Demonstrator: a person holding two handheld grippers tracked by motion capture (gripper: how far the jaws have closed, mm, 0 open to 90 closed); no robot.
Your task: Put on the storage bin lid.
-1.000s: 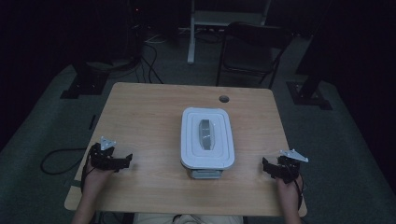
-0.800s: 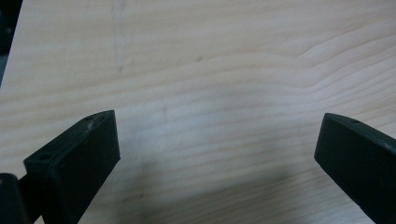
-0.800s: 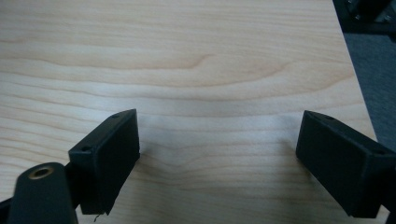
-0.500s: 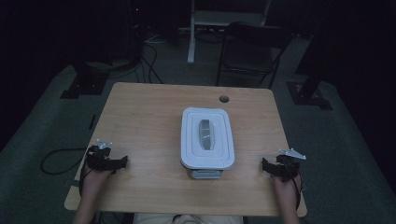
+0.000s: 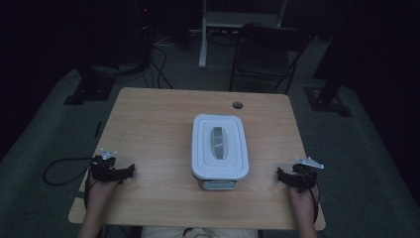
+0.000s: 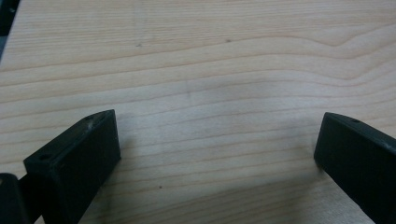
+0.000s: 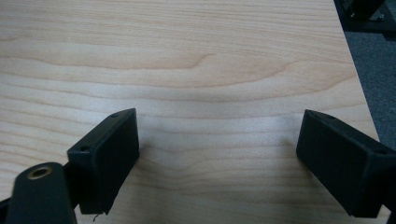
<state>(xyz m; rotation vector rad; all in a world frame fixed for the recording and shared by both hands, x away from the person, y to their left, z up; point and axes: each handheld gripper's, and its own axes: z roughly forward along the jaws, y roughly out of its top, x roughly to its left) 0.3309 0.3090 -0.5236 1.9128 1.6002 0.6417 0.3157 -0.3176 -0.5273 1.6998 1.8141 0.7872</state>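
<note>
white lidded box (image 5: pixel 219 147) mid-table, lid on, untouched | we see left gripper (image 5: pixel 130 170) slid slightly back toward table (image 5: pixel 148 124) edge since a second ago, jaws wide, empty | right gripper (image 5: pixel 280 174) unmoved, jaws wide, empty | we judge nothing started

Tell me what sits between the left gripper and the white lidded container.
Nothing: in the high view, only bare wooden table lies between the left gripper and the white lidded container.
</note>
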